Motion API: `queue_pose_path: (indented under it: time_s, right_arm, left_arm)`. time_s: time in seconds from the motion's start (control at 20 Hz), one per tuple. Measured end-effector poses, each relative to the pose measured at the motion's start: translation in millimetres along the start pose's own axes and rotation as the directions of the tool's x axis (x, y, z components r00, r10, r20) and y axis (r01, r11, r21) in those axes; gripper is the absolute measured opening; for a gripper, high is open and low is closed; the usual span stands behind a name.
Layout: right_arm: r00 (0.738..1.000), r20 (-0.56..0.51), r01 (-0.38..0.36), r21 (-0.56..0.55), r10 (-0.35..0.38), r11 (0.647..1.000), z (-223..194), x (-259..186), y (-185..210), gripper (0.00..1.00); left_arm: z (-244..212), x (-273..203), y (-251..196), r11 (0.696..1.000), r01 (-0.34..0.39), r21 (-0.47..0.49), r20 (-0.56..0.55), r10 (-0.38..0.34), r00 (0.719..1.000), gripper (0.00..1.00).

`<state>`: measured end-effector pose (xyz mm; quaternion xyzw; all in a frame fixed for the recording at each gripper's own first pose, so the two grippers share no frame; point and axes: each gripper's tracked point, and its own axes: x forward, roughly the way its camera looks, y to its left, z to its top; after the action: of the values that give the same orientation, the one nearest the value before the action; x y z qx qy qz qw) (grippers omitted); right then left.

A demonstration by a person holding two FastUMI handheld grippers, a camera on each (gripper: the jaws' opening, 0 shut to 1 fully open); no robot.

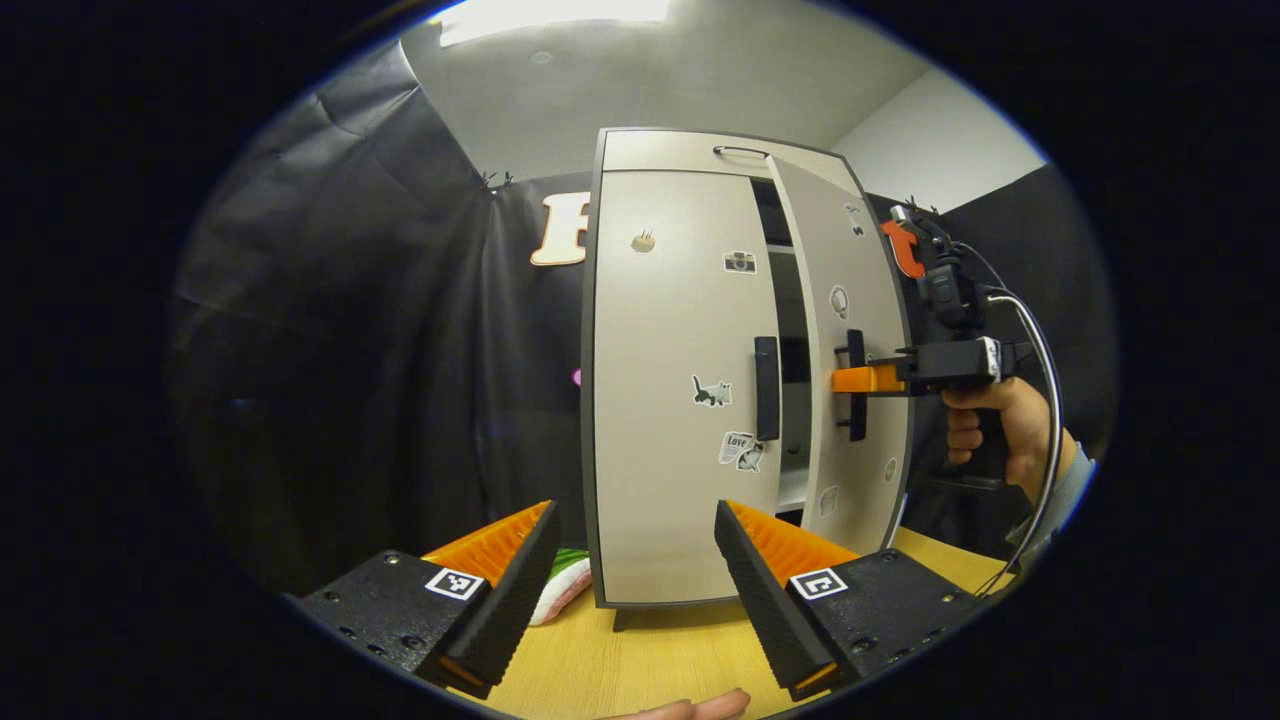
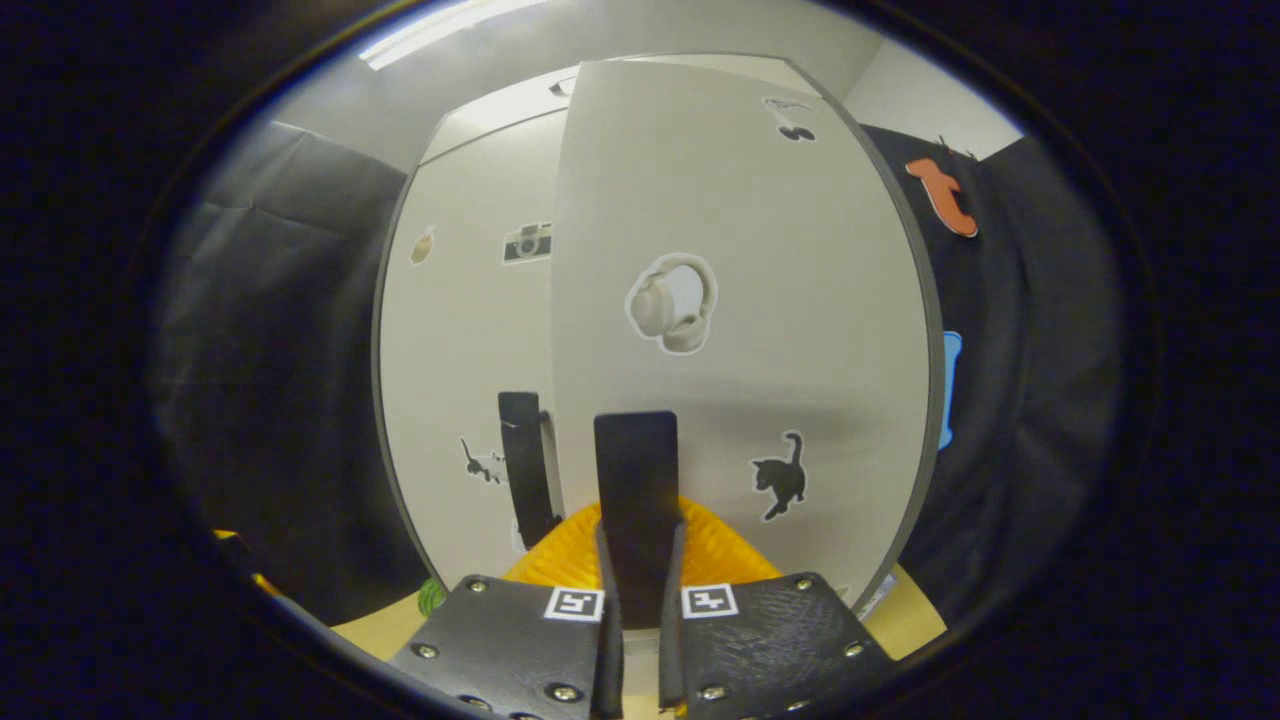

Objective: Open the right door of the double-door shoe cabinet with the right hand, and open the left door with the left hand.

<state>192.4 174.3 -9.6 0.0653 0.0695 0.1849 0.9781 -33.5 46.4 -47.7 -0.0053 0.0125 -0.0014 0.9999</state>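
Left gripper view gives us the shoe cabinet [image 1: 690, 400] standing on the wooden table [image 1: 650, 660], its right door [image 1: 850, 330] swung partly outward so that a dark gap and shelf edges show between it and the left door [image 1: 670, 400], which sits flush and closed. We see the right gripper [image 1: 855, 380] at the right door's handle [image 1: 856, 385], held by a hand [image 1: 995, 425] to the right of the cabinet. In the right gripper view we look along the right gripper's own fingers, which are clenched on that same black handle, the bar pinched between them. Our left gripper [image 1: 635, 560] hangs released, fingers spread wide, near the table and well short of the left door's handle [image 1: 766, 388]. We judge the first step, opening the right door, to be under way but unfinished. Next we would swing the right door farther out on its hinge, then raise the left gripper, bring it forward to the left handle, and close on the bar before pulling.
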Motion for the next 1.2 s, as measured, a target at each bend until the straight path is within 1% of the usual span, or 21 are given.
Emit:
queue_pose_path:
  time_s: [0.25, 0.35, 0.45, 0.55, 0.6, 0.85, 1.2]
  right_arm:
    - [0.999, -0.007, -0.037, -0.011, 0.037, 0.999, 1.4, -11.1, -4.5, 0.14]
    - [0.998, -0.025, -0.059, -0.021, 0.059, 0.998, 0.5, -16.2, -7.0, 0.14]
    - [0.997, -0.034, -0.075, -0.004, 0.075, 0.997, 0.6, -23.2, -8.8, 0.14]
    - [0.997, -0.03, -0.078, -0.007, 0.077, 0.997, 3.1, -27.2, -13.3, 0.14]
    - [0.996, -0.028, -0.08, -0.019, 0.079, 0.997, 3.0, -29.0, -15.1, 0.14]
    - [0.996, -0.031, -0.083, -0.01, 0.083, 0.996, 3.0, -45.5, -28.0, 0.14]
    - [0.997, -0.024, -0.069, -0.022, 0.069, 0.997, 4.5, -61.4, -46.3, 0.14]
  left_arm:
    - [-0.7, -3.4, -11.8, 1.0, 0.008, 0.007, 0.004, -0.008, 1.0, 0.95]
    - [-2.2, -3.8, -15.8, 1.0, 0.012, -0.02, 0.001, -0.012, 1.0, 0.96]
    - [-0.5, -5.2, -19.5, 0.999, 0.022, -0.033, 0.003, -0.022, 1.0, 0.96]
    - [0.6, -6.1, -17.3, 0.999, 0.014, -0.034, 0.009, -0.014, 1.0, 0.95]
    - [-0.4, -6.5, -19.9, 0.999, 0.018, -0.033, 0.009, -0.018, 1.0, 0.95]
    - [-0.9, -7.2, -29.8, 0.998, 0.04, -0.039, 0.012, -0.04, 0.999, 0.96]
    - [-10.1, -6.7, -48.0, 0.997, 0.068, -0.029, -0.007, -0.068, 0.998, 0.95]
